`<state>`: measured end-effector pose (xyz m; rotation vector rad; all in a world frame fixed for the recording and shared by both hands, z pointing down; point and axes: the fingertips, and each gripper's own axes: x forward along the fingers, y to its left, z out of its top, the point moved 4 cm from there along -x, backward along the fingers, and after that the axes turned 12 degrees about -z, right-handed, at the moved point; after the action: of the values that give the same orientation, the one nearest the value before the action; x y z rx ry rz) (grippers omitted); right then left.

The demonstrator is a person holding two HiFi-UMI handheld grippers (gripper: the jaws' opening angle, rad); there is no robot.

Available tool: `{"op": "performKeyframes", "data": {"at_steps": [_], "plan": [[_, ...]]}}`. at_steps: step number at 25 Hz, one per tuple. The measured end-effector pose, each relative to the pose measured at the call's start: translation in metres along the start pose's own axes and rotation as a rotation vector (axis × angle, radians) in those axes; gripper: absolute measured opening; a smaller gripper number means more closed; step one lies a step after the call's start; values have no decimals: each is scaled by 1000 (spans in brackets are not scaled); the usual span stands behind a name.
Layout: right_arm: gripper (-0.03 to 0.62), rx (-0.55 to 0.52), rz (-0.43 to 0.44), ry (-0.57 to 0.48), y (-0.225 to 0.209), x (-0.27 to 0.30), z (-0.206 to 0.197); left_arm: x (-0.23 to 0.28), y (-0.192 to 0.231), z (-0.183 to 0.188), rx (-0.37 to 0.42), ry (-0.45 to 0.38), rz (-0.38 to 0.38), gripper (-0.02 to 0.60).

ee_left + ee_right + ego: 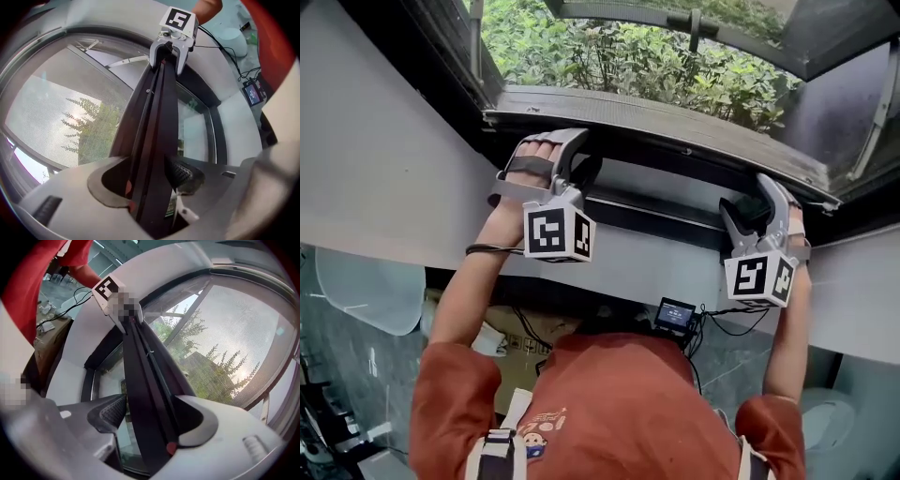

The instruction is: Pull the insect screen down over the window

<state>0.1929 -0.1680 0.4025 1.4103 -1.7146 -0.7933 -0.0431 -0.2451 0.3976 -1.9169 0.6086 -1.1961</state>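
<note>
Two grippers are handling one bar. The left gripper (579, 159) and the right gripper (750, 202) are each pinching the insect screen's dark pull bar (661, 217). The bar is lying between both pairs of jaws, with its long axis running straight from one gripper to the other. Only the gripper views are showing the screen mesh (61, 117) beyond the jaws. Only the head view is showing both grippers at once, with shrubs (628, 56) ahead of them past the window frame (675, 141).
</note>
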Motion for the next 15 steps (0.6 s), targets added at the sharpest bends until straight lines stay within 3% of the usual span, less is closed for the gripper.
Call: {"op": "performKeyframes", "data": {"at_steps": [9, 15], "plan": [[333, -40, -26, 3, -3, 4, -3, 2, -1, 1, 41, 27, 0, 235], [333, -17, -15, 3, -4, 5, -1, 2, 1, 1, 26, 26, 3, 235]]}}
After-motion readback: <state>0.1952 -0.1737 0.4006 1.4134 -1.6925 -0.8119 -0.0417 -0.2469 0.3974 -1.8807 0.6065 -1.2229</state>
